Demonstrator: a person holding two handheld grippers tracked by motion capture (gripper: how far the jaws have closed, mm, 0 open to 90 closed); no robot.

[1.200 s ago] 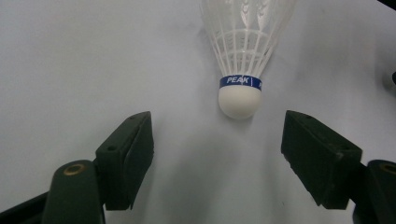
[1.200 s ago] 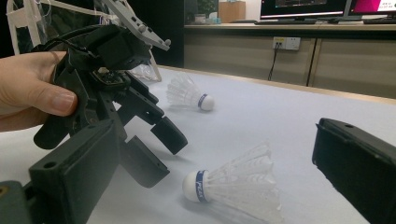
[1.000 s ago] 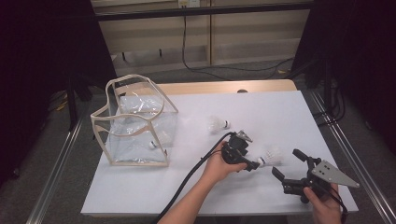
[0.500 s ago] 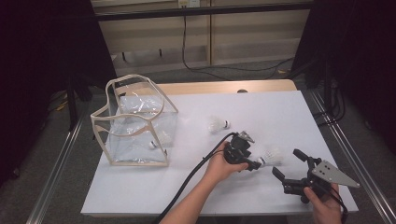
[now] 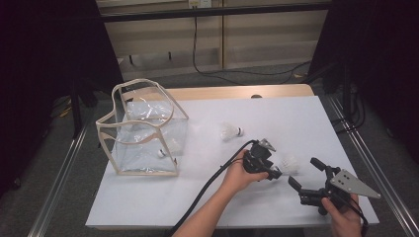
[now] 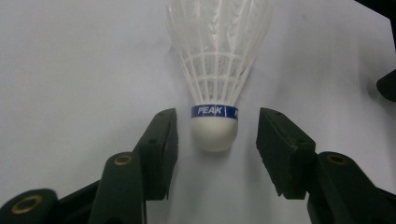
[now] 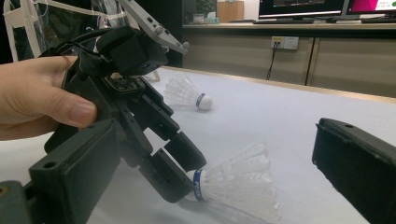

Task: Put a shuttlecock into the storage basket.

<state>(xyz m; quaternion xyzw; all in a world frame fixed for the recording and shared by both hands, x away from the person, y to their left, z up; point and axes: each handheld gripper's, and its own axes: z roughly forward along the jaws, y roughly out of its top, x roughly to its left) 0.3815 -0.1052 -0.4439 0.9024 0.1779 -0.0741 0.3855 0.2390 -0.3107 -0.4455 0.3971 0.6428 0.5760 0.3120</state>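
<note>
A white feather shuttlecock (image 5: 289, 163) with a blue band lies on the white table, right of centre. My left gripper (image 5: 275, 173) reaches it from the left. In the left gripper view the cork (image 6: 214, 134) sits between the two pads, with a gap on each side. The jaws have just been closing around it. The right gripper view shows the left gripper (image 7: 189, 179) straddling the cork of the shuttlecock (image 7: 238, 179). My right gripper (image 5: 304, 172) rests near the front right edge, open, with nothing between its jaws.
A second shuttlecock (image 5: 230, 132) lies near the table's middle. A clear plastic bag with beige trim (image 5: 143, 128) stands open at the left, with a shuttlecock (image 5: 162, 153) inside. The table's front edge runs just below both hands.
My left gripper has edged slightly right onto the shuttlecock's cork end. The right gripper and both loose shuttlecocks have stayed put.
</note>
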